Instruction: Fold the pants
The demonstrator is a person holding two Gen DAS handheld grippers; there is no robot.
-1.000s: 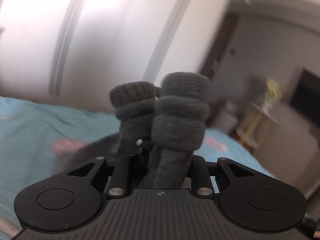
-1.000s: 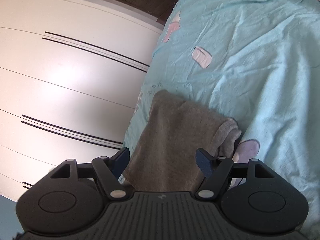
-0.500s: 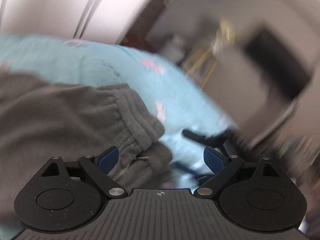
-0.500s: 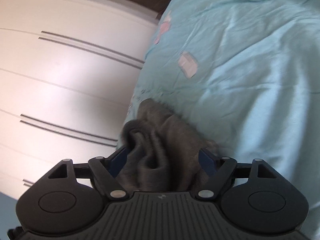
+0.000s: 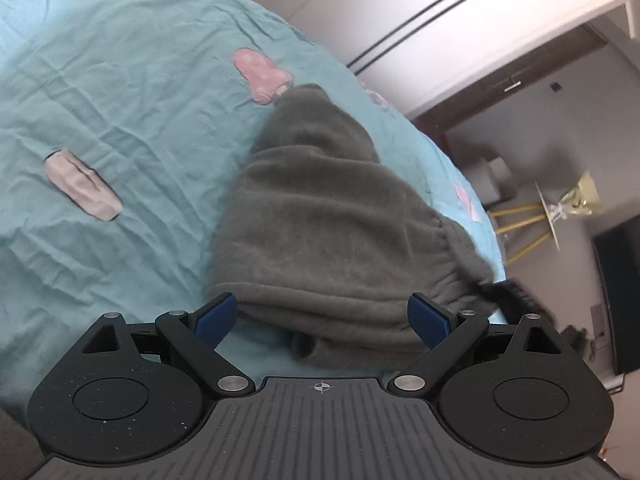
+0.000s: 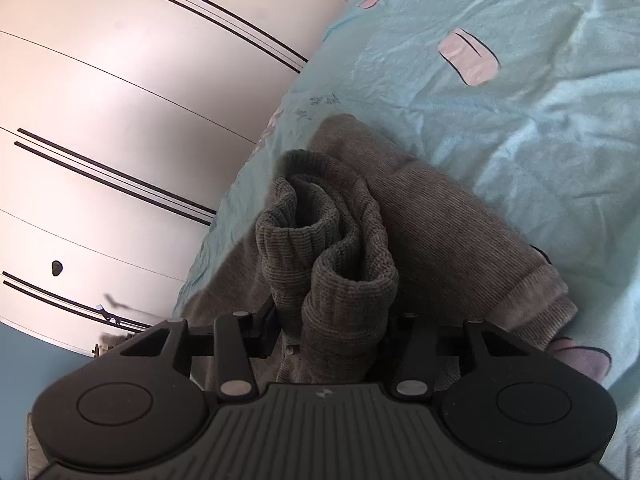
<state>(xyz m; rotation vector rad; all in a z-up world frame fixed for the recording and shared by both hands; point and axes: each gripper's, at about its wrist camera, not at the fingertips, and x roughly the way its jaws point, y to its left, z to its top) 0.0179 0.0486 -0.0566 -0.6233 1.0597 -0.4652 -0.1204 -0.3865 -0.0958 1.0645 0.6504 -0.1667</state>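
Cuffs pinched in my right fingers, left fingers spread wide with nothing in them.

My right gripper (image 6: 332,332) is clamped on the two ribbed cuffs (image 6: 340,248) of the grey pants (image 5: 332,220), which stick straight up ahead of it, so this hand owns the leg end. The pants lie bunched on the blue bed (image 5: 120,120), long axis running away from my left gripper (image 5: 323,316) toward the white wardrobe (image 6: 120,120). The folded edge sits just in front of my left fingers (image 5: 216,314), waistband off to their right. Left is nearer the body of the pants; I judge it should pin there while right carries the cuffs over.
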